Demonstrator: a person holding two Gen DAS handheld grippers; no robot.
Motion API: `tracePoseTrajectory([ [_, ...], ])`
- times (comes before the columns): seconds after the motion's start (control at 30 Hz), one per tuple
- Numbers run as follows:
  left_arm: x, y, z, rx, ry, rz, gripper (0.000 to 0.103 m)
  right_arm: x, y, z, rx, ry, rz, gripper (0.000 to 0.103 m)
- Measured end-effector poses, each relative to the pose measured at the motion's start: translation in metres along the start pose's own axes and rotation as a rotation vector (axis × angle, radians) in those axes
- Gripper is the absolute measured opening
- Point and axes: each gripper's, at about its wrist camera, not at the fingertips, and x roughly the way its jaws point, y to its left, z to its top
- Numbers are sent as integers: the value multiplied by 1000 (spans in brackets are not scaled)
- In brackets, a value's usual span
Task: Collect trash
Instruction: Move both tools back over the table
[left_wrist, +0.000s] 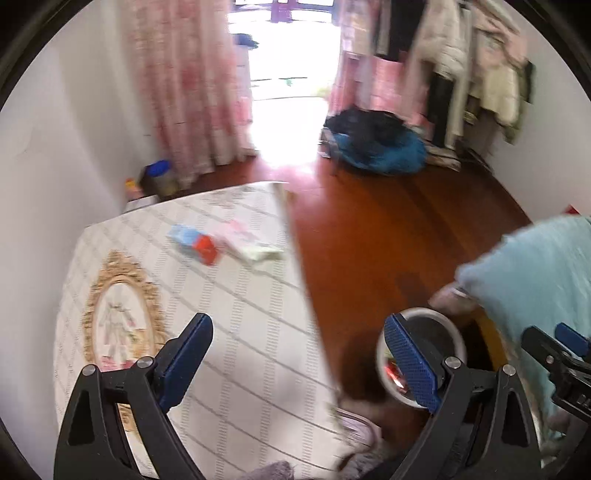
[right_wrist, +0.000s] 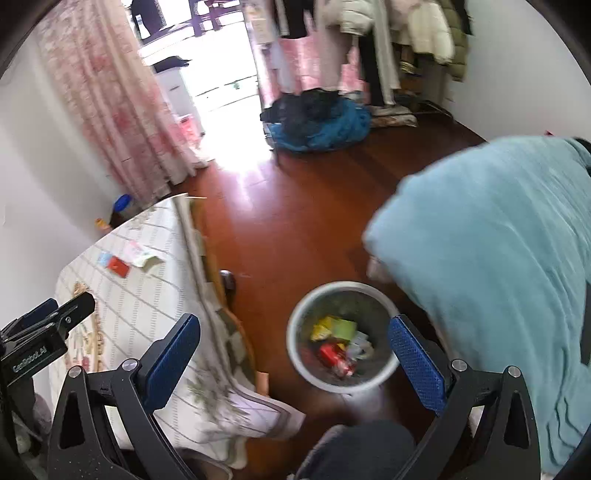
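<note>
A round white trash bin stands on the wooden floor beside the bed and holds several wrappers, red, yellow and green. It also shows in the left wrist view. On the bed lie a blue and red packet and a pale pink and yellow wrapper; both show small in the right wrist view. My left gripper is open and empty over the bed's edge. My right gripper is open and empty above the bin.
A light blue cushion or blanket bulges at the right, next to the bin. A blue and black heap of clothes lies on the floor by the clothes rack. A blue-lidded jar stands by the pink curtain.
</note>
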Motion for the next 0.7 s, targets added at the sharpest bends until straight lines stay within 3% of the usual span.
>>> tracePoseTrajectory([
  [0.1, 15, 36, 1, -52, 13, 59, 95, 16, 41, 12, -65, 17, 50, 103],
  [0.13, 22, 51, -1, -72, 18, 82, 103, 27, 62, 17, -102, 30, 81, 103],
  [0.3, 63, 119, -14, -177, 84, 204, 103, 86, 149, 27, -260, 96, 191, 103],
  [0.5, 119, 183, -27, -268, 183, 309, 103, 167, 240, 37, -447, 191, 176, 103],
  [0.7, 158, 214, -29, -327, 253, 326, 103, 256, 304, 57, -575, 275, 103, 103],
])
